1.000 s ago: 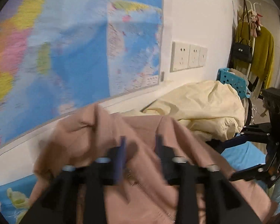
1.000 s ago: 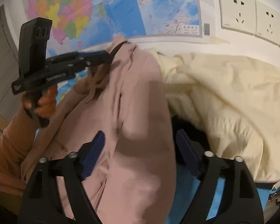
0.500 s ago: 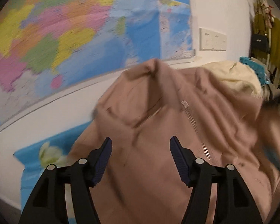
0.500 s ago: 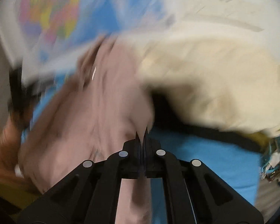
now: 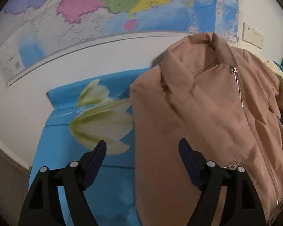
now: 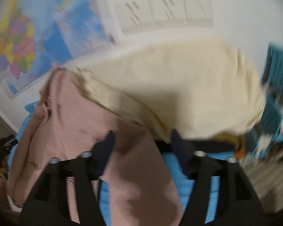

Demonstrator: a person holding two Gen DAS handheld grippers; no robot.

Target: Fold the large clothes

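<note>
Two black tongs angle downward over the blue flower-printed bedsheet [image 5: 69, 171], both with jaws opening and gripping nothing. The left gripper [image 5: 142, 151] straddles the side edge of the dusty-pink zip-front jacket [image 5: 213, 113]; the right gripper [image 6: 142, 141] has a pink fold lying loose between its fingers. The jacket lies spread, collar towards the wall, zip closed, beside a cream quilt [image 6: 179, 82].

Right wrist view motion-blurred throughout: wall sockets [image 6: 166, 13] smeared, map [image 6: 28, 43] unreadable, clutter at 3 o'clock unidentifiable. Pink jacket [image 6: 81, 131] cut off at 6 o'clock, its far side tucked under the cream bedding [image 6: 179, 94]. Left wrist view: jacket [image 5: 207, 113] runs off the edge at 4 o'clock, hiding the bedsheet [image 5: 66, 150]; map text too small.
</note>
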